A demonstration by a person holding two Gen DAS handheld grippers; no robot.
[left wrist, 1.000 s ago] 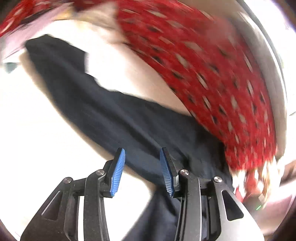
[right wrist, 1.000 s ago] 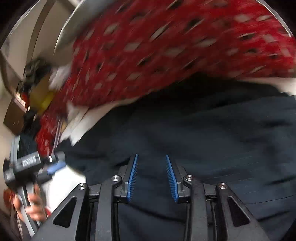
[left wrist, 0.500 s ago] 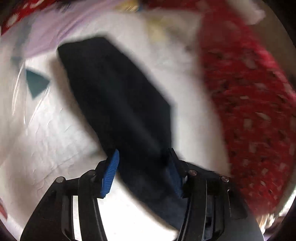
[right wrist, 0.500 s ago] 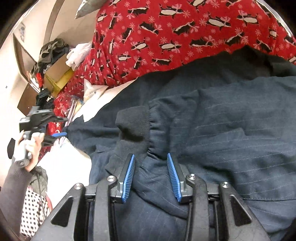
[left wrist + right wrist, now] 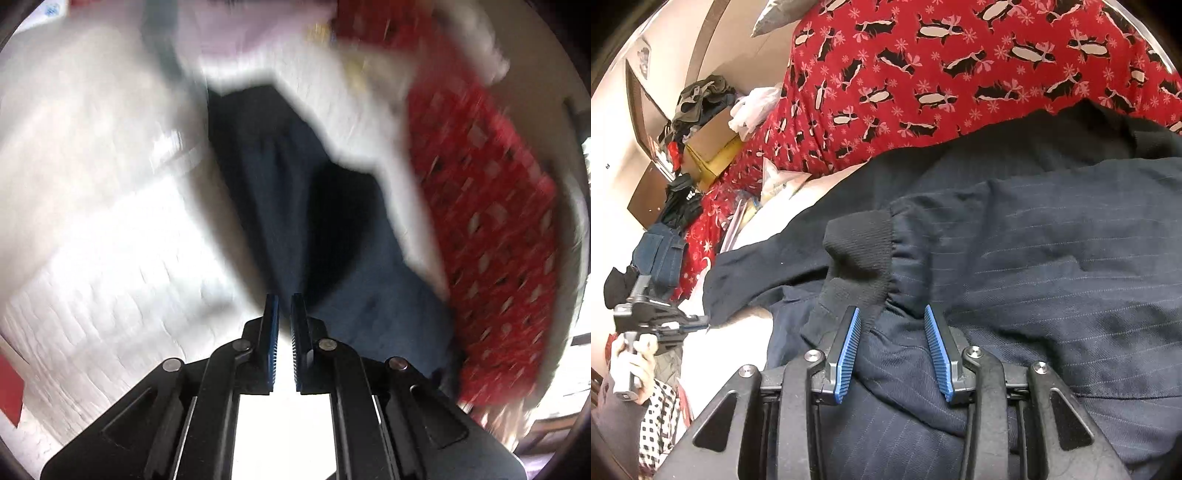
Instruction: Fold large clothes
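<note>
In the left wrist view, blurred with motion, your left gripper [image 5: 284, 314] had just been closing; its blue pads [image 5: 272, 332] stood almost together at the lower middle of the frame, and between their tips the dark fabric showed, though you could not tell whether any of it was pinched. The navy garment [image 5: 280, 192] ran as a long strip, likely a sleeve, from the pads up to the middle of the frame, lying on the white bed cover [image 5: 103, 229], with the red blanket [image 5: 491, 221] down the right side and a pale lilac cloth [image 5: 229, 29] at the top. I judge you were at the start of a fold, taking hold of the sleeve end; your next move called for a sure pinch before any lift. In the right wrist view, your right gripper [image 5: 892, 347] stood partly open at the lower middle, hovering over the pinstriped body near the ribbed black cuff [image 5: 860, 251], grasping nothing; it needed to come down onto the cloth and clench. The penguin-print red blanket filled the top, and a cardboard box [image 5: 713, 147] heaped with clothes sat at the upper left against a pale wall. Your left hand [image 5: 631, 354] with its gripper showed at the left edge.
</note>
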